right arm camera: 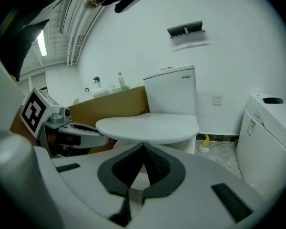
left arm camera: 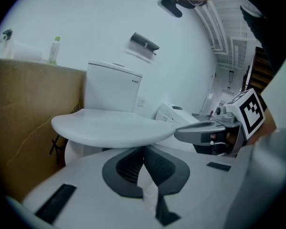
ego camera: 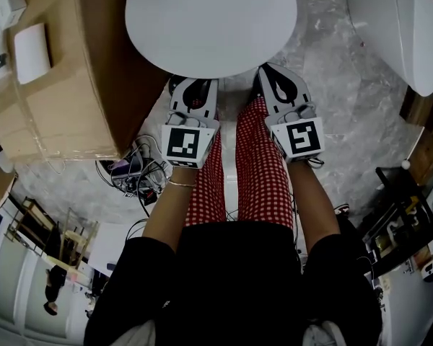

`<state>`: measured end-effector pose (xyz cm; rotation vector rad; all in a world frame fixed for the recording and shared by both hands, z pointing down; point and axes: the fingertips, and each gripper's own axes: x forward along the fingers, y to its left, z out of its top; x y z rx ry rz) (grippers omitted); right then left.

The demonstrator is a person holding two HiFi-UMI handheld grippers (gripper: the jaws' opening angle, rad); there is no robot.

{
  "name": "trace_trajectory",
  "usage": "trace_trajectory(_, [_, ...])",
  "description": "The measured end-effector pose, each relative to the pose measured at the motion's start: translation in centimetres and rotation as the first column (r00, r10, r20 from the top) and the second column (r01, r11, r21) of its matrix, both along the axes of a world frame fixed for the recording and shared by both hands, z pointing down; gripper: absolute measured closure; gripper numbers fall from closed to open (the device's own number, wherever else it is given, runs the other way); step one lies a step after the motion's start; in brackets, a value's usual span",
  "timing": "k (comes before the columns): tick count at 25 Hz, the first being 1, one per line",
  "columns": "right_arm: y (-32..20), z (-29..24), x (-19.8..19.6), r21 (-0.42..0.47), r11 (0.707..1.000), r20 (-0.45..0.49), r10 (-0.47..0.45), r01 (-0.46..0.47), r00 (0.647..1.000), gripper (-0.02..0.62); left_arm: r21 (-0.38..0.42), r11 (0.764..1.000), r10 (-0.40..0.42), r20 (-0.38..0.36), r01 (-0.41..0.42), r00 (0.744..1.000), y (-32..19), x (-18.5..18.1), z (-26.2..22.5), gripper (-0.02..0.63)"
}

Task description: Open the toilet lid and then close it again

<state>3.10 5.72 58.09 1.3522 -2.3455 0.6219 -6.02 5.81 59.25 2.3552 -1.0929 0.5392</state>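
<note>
Toilet lid: down and lying flat over the bowl, straight ahead of the person; its rounded front edge points toward both claws.
Left claw: jaws pressed together, nothing between them; the left gripper view puts their tips just under the lid's front edge, and I cannot tell whether they touch it.
Right claw: jaws also together and empty; their tips sit at the same front edge, just below it, beside the left claw.
Marker cubes: one on each gripper, left and right, facing up at the head camera.
Tank: white, upright against the wall behind the lid.
Cardboard box: just left of the toilet, with a small bottle on top.
Second white fixture: on the right, apart from the toilet.
Floor: grey marbled stone, with a tangle of cables near the box.
Person: red-checked trousers, standing close to the bowl.
</note>
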Motion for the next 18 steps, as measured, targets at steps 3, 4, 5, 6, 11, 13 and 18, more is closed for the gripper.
trace_trajectory(3, [-0.2, -0.6, 0.1, 0.002, 1.000, -0.001, -0.002, 0.002, 1.000, 0.577, 0.008, 1.000, -0.006, -0.002, 0.006, 1.000, -0.3, 0.1, -0.7, 0.602])
trace_trajectory(4, [-0.3, -0.8, 0.1, 0.006, 1.000, 0.000, -0.003, 0.003, 1.000, 0.577, 0.013, 1.000, -0.005, -0.001, 0.005, 1.000, -0.4, 0.1, -1.0, 0.603])
trace_trajectory(5, [-0.5, -1.1, 0.1, 0.013, 1.000, 0.001, -0.002, 0.002, 1.000, 0.577, 0.017, 1.000, -0.005, -0.002, 0.005, 1.000, -0.6, 0.1, -1.2, 0.603])
trace_trajectory(6, [-0.7, -1.4, 0.2, 0.019, 1.000, 0.002, -0.002, 0.002, 1.000, 0.577, 0.023, 1.000, -0.006, -0.004, 0.007, 1.000, -0.7, 0.2, -1.5, 0.603])
trace_trajectory(11, [-1.3, -2.6, 0.2, 0.032, 0.999, 0.006, -0.001, 0.001, 1.000, 0.577, 0.038, 0.999, -0.017, -0.014, 0.018, 1.000, -1.4, 0.3, -2.9, 0.603])
trace_trajectory(13, [-1.4, -3.1, 0.3, 0.034, 0.999, 0.003, -0.006, 0.006, 1.000, 0.577, 0.046, 0.999, -0.013, -0.018, 0.014, 1.000, -1.7, 0.3, -3.4, 0.603])
trace_trajectory(18, [-2.3, -4.7, 0.4, 0.060, 0.998, 0.010, -0.006, 0.006, 1.000, 0.577, 0.082, 0.996, -0.021, -0.029, 0.023, 0.999, -2.8, 0.5, -5.1, 0.603])
